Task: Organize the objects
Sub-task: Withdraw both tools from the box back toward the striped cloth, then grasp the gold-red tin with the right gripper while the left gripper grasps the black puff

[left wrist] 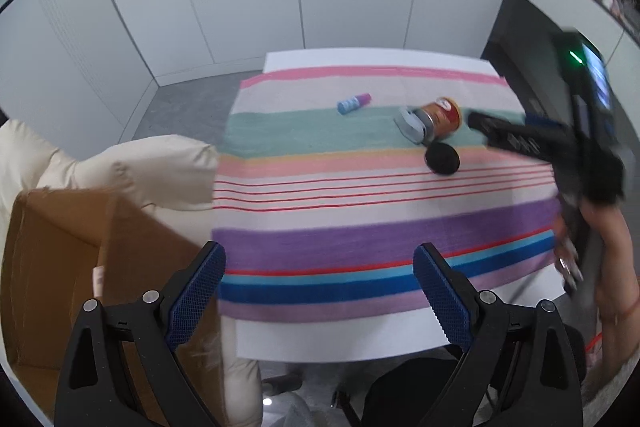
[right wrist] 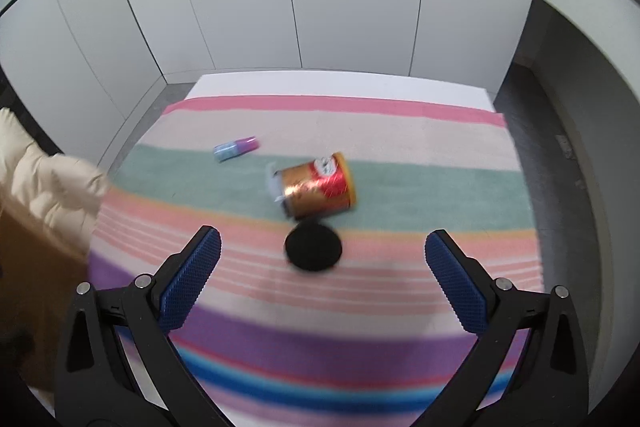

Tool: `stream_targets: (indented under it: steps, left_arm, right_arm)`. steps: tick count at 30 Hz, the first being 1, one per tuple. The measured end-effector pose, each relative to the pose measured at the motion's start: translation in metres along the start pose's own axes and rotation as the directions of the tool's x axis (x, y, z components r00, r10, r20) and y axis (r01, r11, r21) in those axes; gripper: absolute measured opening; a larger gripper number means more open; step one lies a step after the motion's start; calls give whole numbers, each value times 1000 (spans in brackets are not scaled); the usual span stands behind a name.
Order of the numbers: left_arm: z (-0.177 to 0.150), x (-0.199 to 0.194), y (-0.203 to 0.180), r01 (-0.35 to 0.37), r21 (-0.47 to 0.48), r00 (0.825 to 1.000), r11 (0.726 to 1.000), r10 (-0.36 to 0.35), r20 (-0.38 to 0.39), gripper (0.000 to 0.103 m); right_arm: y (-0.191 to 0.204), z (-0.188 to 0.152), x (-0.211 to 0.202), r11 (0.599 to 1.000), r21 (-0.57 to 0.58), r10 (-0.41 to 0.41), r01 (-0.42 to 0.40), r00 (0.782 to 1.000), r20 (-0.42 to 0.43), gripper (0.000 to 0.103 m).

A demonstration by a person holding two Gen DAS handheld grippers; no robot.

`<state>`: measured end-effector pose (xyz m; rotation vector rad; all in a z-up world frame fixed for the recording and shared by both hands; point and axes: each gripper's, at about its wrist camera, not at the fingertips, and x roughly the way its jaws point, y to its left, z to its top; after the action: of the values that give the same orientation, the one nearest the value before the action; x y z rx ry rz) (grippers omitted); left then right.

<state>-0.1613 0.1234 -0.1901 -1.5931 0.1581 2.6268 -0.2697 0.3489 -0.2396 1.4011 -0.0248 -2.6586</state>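
The can (right wrist: 316, 187) lies on its side mid-cloth, just beyond the black disc (right wrist: 313, 245); the right gripper (right wrist: 320, 279), jaws spread and empty like the left gripper (left wrist: 320, 295), might nudge it rolling.

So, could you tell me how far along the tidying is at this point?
Nothing looks put away yet. The tipped can, black disc and small tube all lie loose on the striped cloth. Both the left gripper and the right gripper are open and empty, so all three are left. The cardboard box's contents are out of sight.
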Motion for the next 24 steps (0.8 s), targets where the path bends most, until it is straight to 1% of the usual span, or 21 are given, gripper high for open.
stream_targets:
  steps: [2, 4, 7, 9, 11, 13, 14, 16, 17, 18, 21, 24]
  left_arm:
    - [2, 12, -12, -6, 27, 1000, 1000, 6, -6, 96]
    - [6, 27, -23, 1, 45, 1000, 999, 0, -16, 96]
    - [12, 50, -35, 11, 44, 999, 999, -10, -38, 96]
    - [15, 64, -42, 23, 37, 998, 999, -21, -54, 96]
    - [17, 79, -50, 35, 34, 997, 999, -33, -66, 96]
    - [19, 92, -56, 35, 37, 997, 999, -32, -74, 96]
    - [20, 97, -59, 36, 39, 996, 999, -32, -78, 96]
    - [22, 108, -66, 38, 37, 996, 999, -34, -88, 96]
    - [22, 111, -68, 43, 36, 995, 998, -39, -92, 96]
    - [22, 116, -70, 47, 36, 994, 998, -43, -97, 96]
    - [25, 127, -76, 51, 38, 994, 998, -47, -100, 96]
    - [29, 136, -84, 66, 39, 993, 997, -62, -99, 96]
  right_arm:
    - [-5, 6, 20, 1000, -2, 13, -13, 1000, -1, 99]
    - [-5, 12, 41, 1000, -13, 23, -23, 1000, -8, 99]
    - [-3, 17, 68, 1000, -12, 29, -29, 999, -17, 98]
    - [-2, 19, 86, 1000, -9, 27, -28, 999, -35, 97]
    - [-4, 20, 98, 1000, -6, 27, -27, 998, -50, 86]
    - [-7, 20, 110, 999, -1, 44, -44, 997, -71, 81]
    - [-7, 19, 114, 999, 0, 47, -47, 996, -79, 80]
    - [-10, 20, 116, 998, 5, 57, -57, 996, -64, 77]
    - [-11, 20, 117, 998, 4, 63, -63, 996, -62, 69]
    - [-12, 21, 117, 997, 5, 76, -76, 995, -61, 68]
    - [-17, 21, 117, 998, -2, 70, -70, 995, -70, 68]
    - [-30, 18, 111, 997, 20, 73, -72, 995, -72, 67]
